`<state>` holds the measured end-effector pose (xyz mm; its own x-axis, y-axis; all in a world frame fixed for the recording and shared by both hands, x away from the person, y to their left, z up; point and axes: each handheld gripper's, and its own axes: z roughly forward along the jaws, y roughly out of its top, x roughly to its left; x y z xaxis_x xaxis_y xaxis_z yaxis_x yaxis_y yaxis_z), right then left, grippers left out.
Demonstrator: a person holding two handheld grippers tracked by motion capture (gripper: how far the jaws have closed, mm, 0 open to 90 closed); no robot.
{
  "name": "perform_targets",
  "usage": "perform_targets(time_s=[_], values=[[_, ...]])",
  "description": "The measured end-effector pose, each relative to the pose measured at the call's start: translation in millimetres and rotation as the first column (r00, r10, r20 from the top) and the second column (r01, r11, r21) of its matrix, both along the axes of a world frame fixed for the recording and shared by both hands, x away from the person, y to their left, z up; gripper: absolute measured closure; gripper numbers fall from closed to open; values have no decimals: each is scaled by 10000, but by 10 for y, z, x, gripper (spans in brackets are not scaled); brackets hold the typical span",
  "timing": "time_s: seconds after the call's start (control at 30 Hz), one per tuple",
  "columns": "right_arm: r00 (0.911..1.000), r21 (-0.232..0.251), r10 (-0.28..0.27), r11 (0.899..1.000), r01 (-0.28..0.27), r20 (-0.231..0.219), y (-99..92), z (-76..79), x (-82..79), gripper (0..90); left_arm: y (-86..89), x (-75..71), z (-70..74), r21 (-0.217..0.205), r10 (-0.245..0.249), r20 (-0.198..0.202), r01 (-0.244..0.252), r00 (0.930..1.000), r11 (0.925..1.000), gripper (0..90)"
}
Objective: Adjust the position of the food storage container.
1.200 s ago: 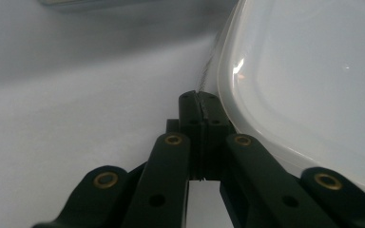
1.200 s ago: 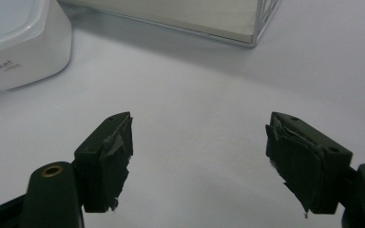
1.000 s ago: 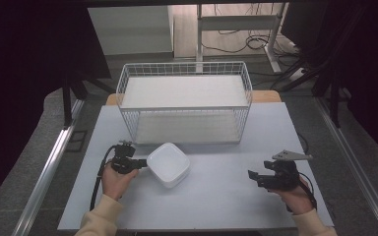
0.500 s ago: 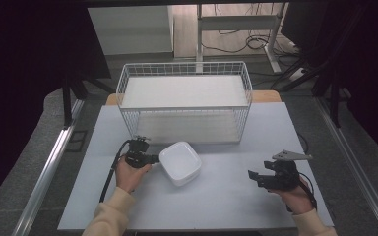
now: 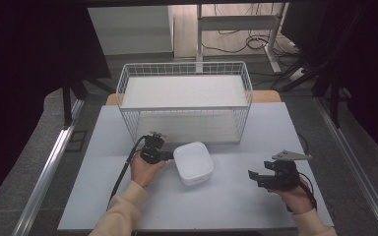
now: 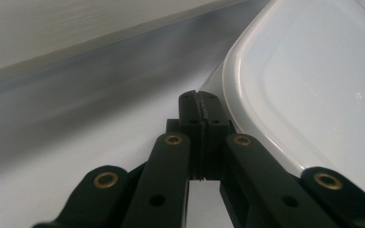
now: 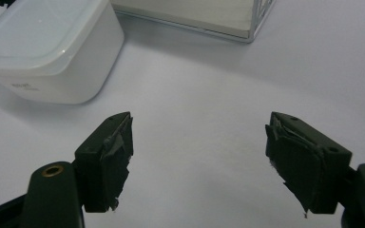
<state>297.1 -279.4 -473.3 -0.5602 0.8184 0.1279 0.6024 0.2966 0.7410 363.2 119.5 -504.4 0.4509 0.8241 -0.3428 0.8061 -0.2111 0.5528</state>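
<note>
While the white lidded container [image 5: 193, 162] is being pushed across the table [image 5: 236, 206] toward the wire basket [image 5: 184, 101], the contact should be kept low on its side wall, so that it slides flat and does not tip or turn. The left gripper [image 5: 166, 156] is seen with its jaws pressed fully together, nothing between them, their tips at the container's near edge; whether they actually touch it cannot be told. The push is best kept slow and straight. The left hand [image 5: 145, 169] is held low over the table, the gripper pointed level at the container just ahead of it. The right gripper [image 5: 254, 176] is held well apart, beyond the container's far side, with jaws spread wide and empty, aimed toward the container and the basket behind it.
</note>
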Motion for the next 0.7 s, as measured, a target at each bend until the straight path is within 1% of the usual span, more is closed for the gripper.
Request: perform_targets(time_s=[0.03, 0.1, 0.13, 0.17, 0.2, 0.3, 0.33, 0.4, 0.47, 0.7], values=[[10000, -6, -2, 10000, 2, 9, -1, 1, 0, 242, -32, 5, 3, -46, 7, -11, -7, 10000, 10000, 894], [10000, 6, -41, 10000, 41, -11, -3, 1, -1, 243, -82, 38, 4, -142, -190, 18, 190, 9998, 9997, 894], [10000, 6, -41, 10000, 41, -11, -3, 1, -1, 243, -82, 38, 4, -142, -190, 18, 190, 9998, 9997, 894], [10000, 1, -45, 10000, 45, -23, -4, -1, 0, 243, -96, 49, -2, -318, -194, 13, 195, 9998, 9993, 894], [10000, 1, -45, 10000, 45, -23, -4, -1, 0, 243, -104, 60, -7, -353, -240, -3, 239, 9997, 9991, 894], [10000, -22, -18, 10000, 18, -10, -4, -6, 3, 243, -146, 78, -5, -263, -304, -34, 303, 9995, 9992, 894], [10000, -26, -11, 10000, 11, -15, -4, -8, 4, 243, -158, 85, -5, -235, -391, -36, 390, 9992, 9990, 894], [10000, -38, 17, 10000, -18, -14, -3, -9, 4, 243, -193, 90, -6, -305, -338, -32, 337, 9994, 9990, 894], [10000, -41, 25, 10000, -25, -19, -3, -10, 4, 242, -210, 107, -5, -253, -489, -6, 489, 9988, 9985, 894], [10000, -69, 46, 10000, -46, -81, 5, -15, 4, 241, -314, 154, -7, -327, -504, 7, 504, 9987, 9982, 894]])
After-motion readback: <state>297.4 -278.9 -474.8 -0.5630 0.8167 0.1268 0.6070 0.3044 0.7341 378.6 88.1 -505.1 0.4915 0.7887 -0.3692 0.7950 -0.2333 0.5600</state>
